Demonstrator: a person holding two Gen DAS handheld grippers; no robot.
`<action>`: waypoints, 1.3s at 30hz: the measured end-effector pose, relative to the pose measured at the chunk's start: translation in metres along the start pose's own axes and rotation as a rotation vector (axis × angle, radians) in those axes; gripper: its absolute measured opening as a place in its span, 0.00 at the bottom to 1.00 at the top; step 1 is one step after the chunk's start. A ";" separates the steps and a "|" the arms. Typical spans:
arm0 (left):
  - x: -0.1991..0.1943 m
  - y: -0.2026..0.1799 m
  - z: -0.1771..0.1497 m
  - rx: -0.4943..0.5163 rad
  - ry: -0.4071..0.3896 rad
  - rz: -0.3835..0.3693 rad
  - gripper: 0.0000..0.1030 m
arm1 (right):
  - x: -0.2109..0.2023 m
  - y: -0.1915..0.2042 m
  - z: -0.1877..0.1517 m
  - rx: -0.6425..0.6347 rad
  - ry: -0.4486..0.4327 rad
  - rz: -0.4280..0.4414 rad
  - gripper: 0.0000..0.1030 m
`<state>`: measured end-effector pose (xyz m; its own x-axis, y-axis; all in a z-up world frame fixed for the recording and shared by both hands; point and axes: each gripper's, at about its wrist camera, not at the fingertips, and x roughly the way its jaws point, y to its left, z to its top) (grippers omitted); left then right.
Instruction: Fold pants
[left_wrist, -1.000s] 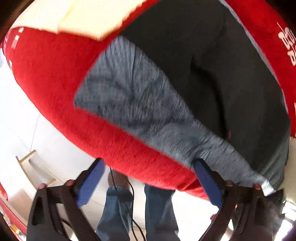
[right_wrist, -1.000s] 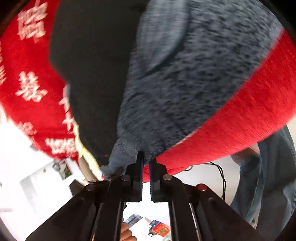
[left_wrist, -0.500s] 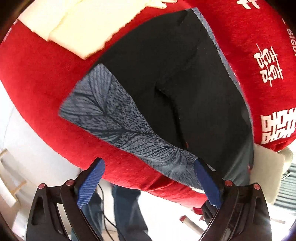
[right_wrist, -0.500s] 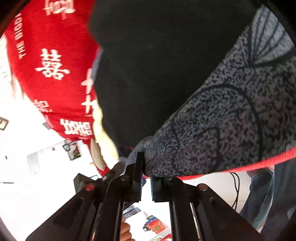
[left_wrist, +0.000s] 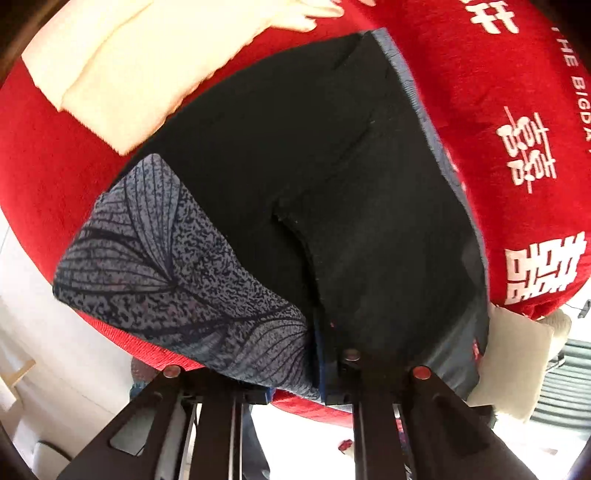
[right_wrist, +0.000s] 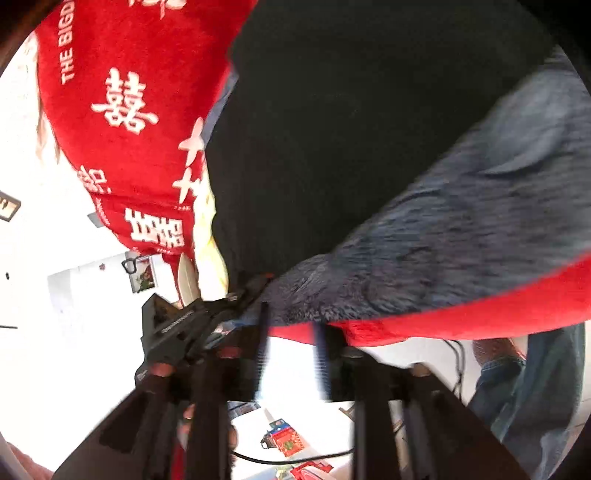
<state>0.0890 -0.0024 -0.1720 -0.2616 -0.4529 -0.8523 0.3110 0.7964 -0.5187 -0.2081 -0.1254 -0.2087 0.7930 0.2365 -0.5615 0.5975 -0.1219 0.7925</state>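
The pants (left_wrist: 332, 177) lie on a red cloth (left_wrist: 55, 177), black inside face up, with a grey leaf-print flap (left_wrist: 159, 266) folded over at the near edge. My left gripper (left_wrist: 314, 354) is shut on the pants' near edge beside that flap. In the right wrist view the pants (right_wrist: 351, 129) fill the upper frame, with the grey flap (right_wrist: 461, 229) blurred. My right gripper (right_wrist: 290, 343) is open, its fingers apart just off the pants' near edge, holding nothing. The left gripper (right_wrist: 207, 321) shows there too, pinching the cloth's edge.
A cream towel (left_wrist: 122, 74) lies on the red cloth beyond the pants. White characters (left_wrist: 528, 147) mark the cloth at right. A cream pad (left_wrist: 513, 362) hangs off the edge. The person's jeans (right_wrist: 528, 387) and floor clutter (right_wrist: 284, 439) show below.
My left gripper has closed on the pants' near edge. My right gripper has opened and let go of the grey flap, which now lies on the pants.
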 end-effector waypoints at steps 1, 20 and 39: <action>-0.002 0.000 0.000 0.007 0.002 -0.004 0.17 | -0.007 -0.007 0.000 0.009 -0.019 0.000 0.54; -0.028 -0.018 0.004 0.110 0.012 -0.061 0.17 | -0.080 0.009 0.012 0.001 -0.211 -0.005 0.05; 0.039 -0.158 0.198 0.197 -0.067 -0.009 0.17 | -0.025 0.133 0.303 -0.251 0.023 -0.117 0.05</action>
<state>0.2102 -0.2250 -0.1363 -0.2061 -0.4901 -0.8470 0.4837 0.7014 -0.5236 -0.1122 -0.4398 -0.1618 0.7158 0.2573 -0.6492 0.6344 0.1491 0.7585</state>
